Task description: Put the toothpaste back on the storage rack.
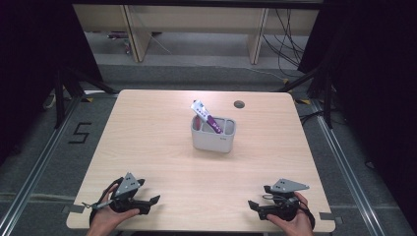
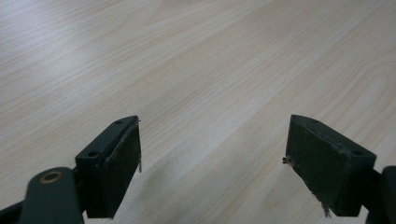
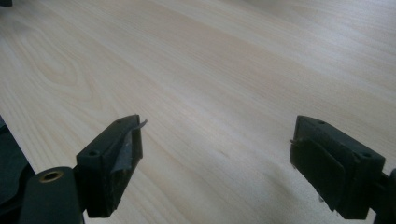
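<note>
my left tongs (image 1: 153,200) and right tongs (image 1: 252,205) gape empty on the worktop (image 1: 162,147); a careless reach might topple the tube (image 1: 206,117) leaning in the grey holder (image 1: 213,140).

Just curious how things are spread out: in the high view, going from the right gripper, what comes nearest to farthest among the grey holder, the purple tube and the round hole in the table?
From the right gripper:
1. Grey holder, table middle.
2. Purple tube, leaning from it.
3. Round hole, near the far edge.
</note>
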`<state>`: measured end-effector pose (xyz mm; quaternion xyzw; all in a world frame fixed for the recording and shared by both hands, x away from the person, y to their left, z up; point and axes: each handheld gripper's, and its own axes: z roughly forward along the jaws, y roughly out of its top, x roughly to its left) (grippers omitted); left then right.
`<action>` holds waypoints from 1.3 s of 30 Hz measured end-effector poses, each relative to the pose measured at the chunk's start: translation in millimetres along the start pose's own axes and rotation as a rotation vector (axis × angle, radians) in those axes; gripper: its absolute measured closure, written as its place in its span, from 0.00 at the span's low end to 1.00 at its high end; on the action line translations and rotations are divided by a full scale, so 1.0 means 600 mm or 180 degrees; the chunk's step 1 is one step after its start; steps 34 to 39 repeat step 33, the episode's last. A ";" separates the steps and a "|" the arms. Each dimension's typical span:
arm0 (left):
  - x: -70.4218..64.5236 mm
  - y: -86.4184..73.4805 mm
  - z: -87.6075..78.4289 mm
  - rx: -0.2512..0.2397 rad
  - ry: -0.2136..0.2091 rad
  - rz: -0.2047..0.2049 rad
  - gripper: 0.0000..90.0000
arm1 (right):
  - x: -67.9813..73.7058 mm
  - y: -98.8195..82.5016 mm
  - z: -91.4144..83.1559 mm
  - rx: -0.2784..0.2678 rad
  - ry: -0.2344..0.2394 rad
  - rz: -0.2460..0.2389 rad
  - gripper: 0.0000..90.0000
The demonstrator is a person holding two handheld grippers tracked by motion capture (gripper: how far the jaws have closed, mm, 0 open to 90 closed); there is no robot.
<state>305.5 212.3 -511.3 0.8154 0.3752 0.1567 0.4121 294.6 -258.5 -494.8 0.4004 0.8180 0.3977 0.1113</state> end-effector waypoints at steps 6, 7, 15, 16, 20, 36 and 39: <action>0.000 0.000 0.000 -0.0004 0.0000 0.0000 0.20 | 0.000 -0.004 -0.003 0.0017 0.0008 0.0023 0.19; 0.000 0.000 0.000 -0.0003 -0.0001 0.0006 0.20 | 0.005 -0.005 -0.005 0.0056 -0.0006 0.0147 0.19; 0.001 0.000 0.000 0.0012 0.0010 0.0014 0.20 | -0.001 -0.009 -0.009 0.0026 -0.0052 0.0060 0.19; 0.001 0.000 0.001 0.0012 0.0009 0.0012 0.20 | 0.001 -0.011 -0.009 0.0030 -0.0039 0.0120 0.19; 0.001 0.000 0.001 0.0022 0.0005 0.0024 0.20 | -0.003 -0.012 -0.011 0.0019 -0.0059 0.0065 0.19; 0.009 0.001 0.003 0.0041 0.0019 0.0012 0.20 | -0.006 -0.013 -0.009 0.0033 -0.0092 0.0042 0.19; 0.009 0.001 0.003 0.0041 0.0019 0.0012 0.20 | -0.006 -0.013 -0.009 0.0033 -0.0092 0.0042 0.19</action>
